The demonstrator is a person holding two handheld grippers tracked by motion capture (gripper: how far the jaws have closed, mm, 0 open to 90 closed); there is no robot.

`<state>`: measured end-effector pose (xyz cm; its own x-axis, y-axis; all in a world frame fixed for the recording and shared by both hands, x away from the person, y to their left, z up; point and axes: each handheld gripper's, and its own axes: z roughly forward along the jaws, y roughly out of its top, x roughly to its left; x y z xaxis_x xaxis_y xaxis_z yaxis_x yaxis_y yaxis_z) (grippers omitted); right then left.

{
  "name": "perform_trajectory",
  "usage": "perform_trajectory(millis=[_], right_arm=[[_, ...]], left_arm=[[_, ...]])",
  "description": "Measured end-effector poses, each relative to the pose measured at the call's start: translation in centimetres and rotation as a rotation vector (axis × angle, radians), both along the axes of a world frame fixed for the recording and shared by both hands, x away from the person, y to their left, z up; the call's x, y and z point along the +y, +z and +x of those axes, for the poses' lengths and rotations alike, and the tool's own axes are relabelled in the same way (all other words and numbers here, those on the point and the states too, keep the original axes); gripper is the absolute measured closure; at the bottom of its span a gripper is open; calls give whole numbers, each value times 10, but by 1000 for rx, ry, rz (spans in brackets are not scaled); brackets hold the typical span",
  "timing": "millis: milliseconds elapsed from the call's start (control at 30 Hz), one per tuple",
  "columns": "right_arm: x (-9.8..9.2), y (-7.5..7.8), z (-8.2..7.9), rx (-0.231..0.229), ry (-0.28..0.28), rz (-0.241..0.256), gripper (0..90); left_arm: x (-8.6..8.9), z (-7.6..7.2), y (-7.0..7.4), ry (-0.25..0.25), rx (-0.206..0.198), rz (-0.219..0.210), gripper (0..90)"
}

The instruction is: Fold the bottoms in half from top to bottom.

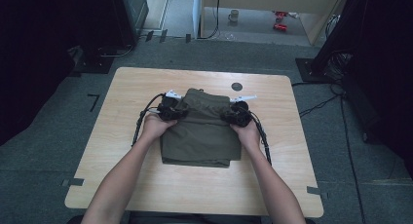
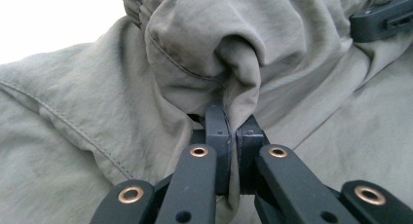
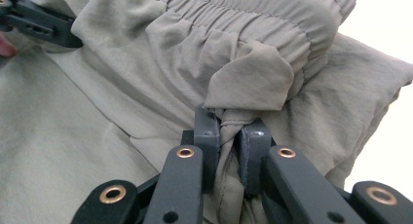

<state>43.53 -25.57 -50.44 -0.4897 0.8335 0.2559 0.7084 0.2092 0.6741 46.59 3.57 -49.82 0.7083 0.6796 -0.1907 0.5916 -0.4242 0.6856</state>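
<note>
High view is showing the left claw [image 1: 176, 108] and right claw [image 1: 234, 115] each clamping the olive garment [image 1: 202, 134] mid-table, probably folding its waistband [image 3: 253, 14] nearward, which is needing level, matched pulls.

1. Left gripper [image 2: 233, 131]: both black jaws rise from the bottom edge, closed together on a fold of cloth.
2. Olive-green garment [image 2: 97, 136]: covers nearly everything, pinched fabric bunches into a rounded lump just above the jaw tips.
3. Stitched seam runs diagonally across the cloth at left.
4. Gathered elastic band [image 2: 141, 2] at far top.
5. Right gripper [image 2: 382, 19]: dark part at the far right, touching the garment.
6. Bright white patch, top left.
</note>
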Motion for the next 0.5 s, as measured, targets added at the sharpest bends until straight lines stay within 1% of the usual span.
perform_trajectory(millis=[33,100,167,233,300,333,400,433,467,500], right_arm=[[0,1,1,-4,0,1,826],[1,7,2,-9,2,3,831],[1,15,-2,-32,11,4,835],[2,23,-7,-53,21,9,836],[3,31,-13,-83,34,0,835],[4,36,-18,-102,41,0,835],[4,43,-26,-121,50,8,834],[4,47,-32,-133,58,16,833],[4,49,-37,-145,61,22,832],[4,51,-42,-158,69,21,830]], left_arm=[[1,0,2,1,1,-7,894],[4,-3,7,3,-9,-25,895],[6,-7,16,4,-26,-37,895],[8,-13,28,1,-53,-50,895],[11,-21,41,-12,-83,-60,895],[13,-25,45,-15,-92,-63,895],[17,-35,55,-21,-112,-82,894],[19,-42,58,-26,-132,-94,894],[20,-48,60,-31,-143,-92,892],[20,-54,60,-37,-142,-84,891]])
